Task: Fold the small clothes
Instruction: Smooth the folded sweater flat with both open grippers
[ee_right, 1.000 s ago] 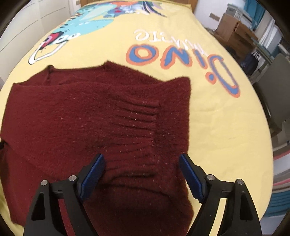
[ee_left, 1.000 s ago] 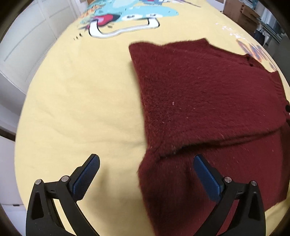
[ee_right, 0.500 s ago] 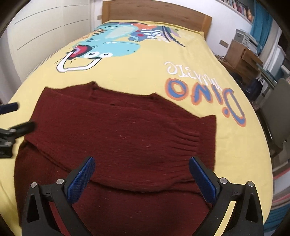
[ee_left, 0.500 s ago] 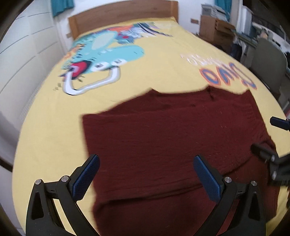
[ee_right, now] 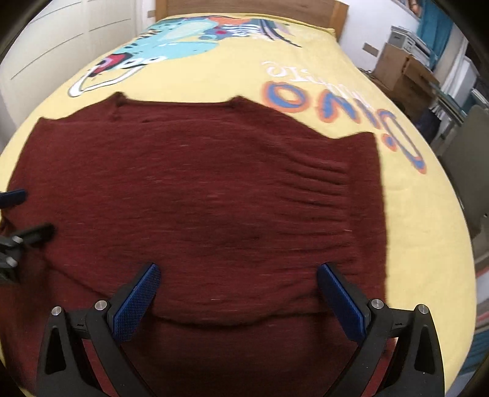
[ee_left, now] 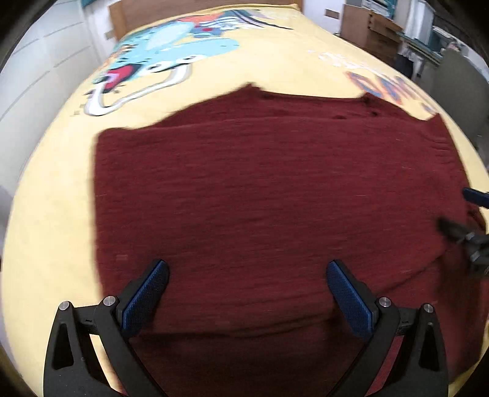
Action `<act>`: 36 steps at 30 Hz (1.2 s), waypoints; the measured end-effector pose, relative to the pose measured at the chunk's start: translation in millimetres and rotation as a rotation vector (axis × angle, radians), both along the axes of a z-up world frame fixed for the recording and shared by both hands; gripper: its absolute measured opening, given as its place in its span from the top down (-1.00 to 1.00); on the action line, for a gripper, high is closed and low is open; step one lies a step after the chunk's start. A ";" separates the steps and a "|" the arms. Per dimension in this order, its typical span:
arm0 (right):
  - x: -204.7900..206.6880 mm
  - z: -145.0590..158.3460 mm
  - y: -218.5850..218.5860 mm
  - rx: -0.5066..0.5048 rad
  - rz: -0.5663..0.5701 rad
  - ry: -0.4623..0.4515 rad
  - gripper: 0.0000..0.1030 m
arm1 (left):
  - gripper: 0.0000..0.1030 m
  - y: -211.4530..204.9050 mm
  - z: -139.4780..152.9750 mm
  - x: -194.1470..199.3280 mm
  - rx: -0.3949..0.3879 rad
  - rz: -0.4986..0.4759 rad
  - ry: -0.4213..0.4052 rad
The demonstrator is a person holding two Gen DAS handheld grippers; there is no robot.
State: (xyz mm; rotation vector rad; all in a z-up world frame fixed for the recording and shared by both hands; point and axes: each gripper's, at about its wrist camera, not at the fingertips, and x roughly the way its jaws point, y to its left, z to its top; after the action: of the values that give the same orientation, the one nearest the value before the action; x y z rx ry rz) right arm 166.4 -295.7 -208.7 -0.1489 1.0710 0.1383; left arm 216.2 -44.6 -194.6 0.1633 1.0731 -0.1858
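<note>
Maroon sweater (ee_left: 269, 195) lying flat on a bed (ee_right: 428, 244), sleeves folded across its body. Thick, soft knit: probably light, limp and non-slip, best pinched at the near hem corners. Left gripper (ee_left: 247, 293) and right gripper (ee_right: 238, 290) hover above it, jaws wide apart and empty. Yellow cartoon bedspread; headboard (ee_right: 244, 12), cartons (ee_right: 403, 73) beyond.

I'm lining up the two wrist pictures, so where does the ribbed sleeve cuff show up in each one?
Left wrist: ribbed cuff at the far right, on the sweater's right edge, blurred.
Right wrist: ribbed cuff right of centre, lying across the sweater.
Shared landmark: the blue dinosaur print on the yellow bedspread, beyond the sweater.
</note>
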 end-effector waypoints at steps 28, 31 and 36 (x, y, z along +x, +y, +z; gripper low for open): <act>-34.3 28.0 -35.0 0.011 -0.058 0.024 -0.99 | -0.98 29.0 53.4 -53.9 -0.147 -0.023 0.009; -59.0 43.4 -44.5 0.040 -0.073 0.018 -0.99 | -0.98 30.4 67.6 -77.3 -0.105 -0.030 -0.017; -104.1 62.5 -60.9 0.038 -0.116 -0.009 -0.99 | -0.98 37.3 76.9 -108.8 -0.094 0.000 0.010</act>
State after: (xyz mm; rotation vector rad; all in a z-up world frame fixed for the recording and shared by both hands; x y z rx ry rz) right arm 62.3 -356.6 -146.2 -0.0531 1.0642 0.0537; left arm 107.3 -7.3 -117.7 0.0779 1.0715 -0.2371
